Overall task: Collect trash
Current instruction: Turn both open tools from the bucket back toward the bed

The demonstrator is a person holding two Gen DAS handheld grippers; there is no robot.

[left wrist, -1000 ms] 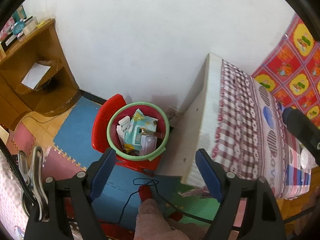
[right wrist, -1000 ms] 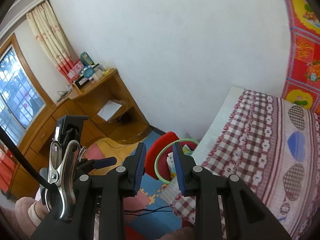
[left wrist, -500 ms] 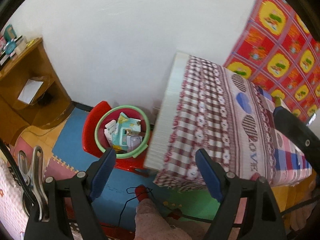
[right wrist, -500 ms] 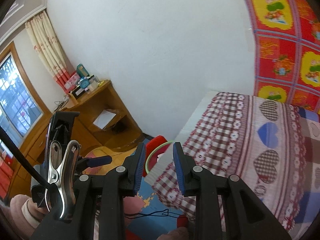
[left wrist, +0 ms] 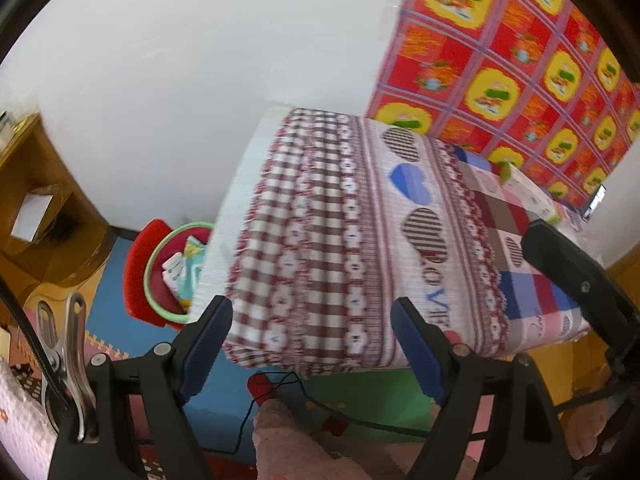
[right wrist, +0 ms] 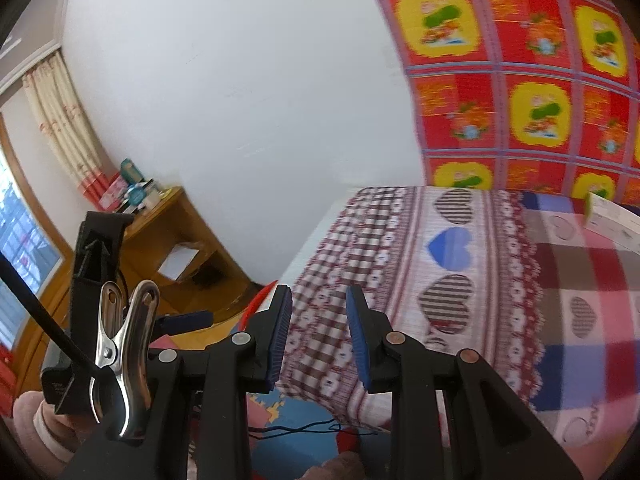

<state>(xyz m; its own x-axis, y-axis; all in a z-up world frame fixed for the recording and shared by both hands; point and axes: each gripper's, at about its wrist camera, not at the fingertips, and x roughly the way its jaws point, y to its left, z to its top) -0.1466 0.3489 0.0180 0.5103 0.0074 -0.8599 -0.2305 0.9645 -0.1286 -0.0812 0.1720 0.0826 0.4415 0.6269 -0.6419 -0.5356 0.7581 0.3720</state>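
Left gripper (left wrist: 310, 344): jaws standing wide apart, nothing between the blue pads, pointing down over the near corner of the bed.

Right gripper (right wrist: 318, 336): jaws parted by a narrow gap, gripping nothing, hanging over the same bed edge.

Floor mats (left wrist: 120, 276): blue, pink and green foam tiles lying below both grippers, a thin black cord (left wrist: 280, 384) trailing across them.

Bed (left wrist: 360, 240): sitting just beyond the pads, its checked and heart-patterned cover draping over the corner.

Trash basin (left wrist: 154, 280): red with a green rim, sitting on a red stool (left wrist: 134, 264) on the floor just beside the bed's end, partly hidden by the mattress; trash packets (left wrist: 182, 272) lying inside.

White box (right wrist: 612, 220): resting on the far part of the bed, near the red and yellow wall hanging (right wrist: 520, 80).

Wooden shelf unit (right wrist: 180, 240): standing against the white wall, a paper lying in one compartment.
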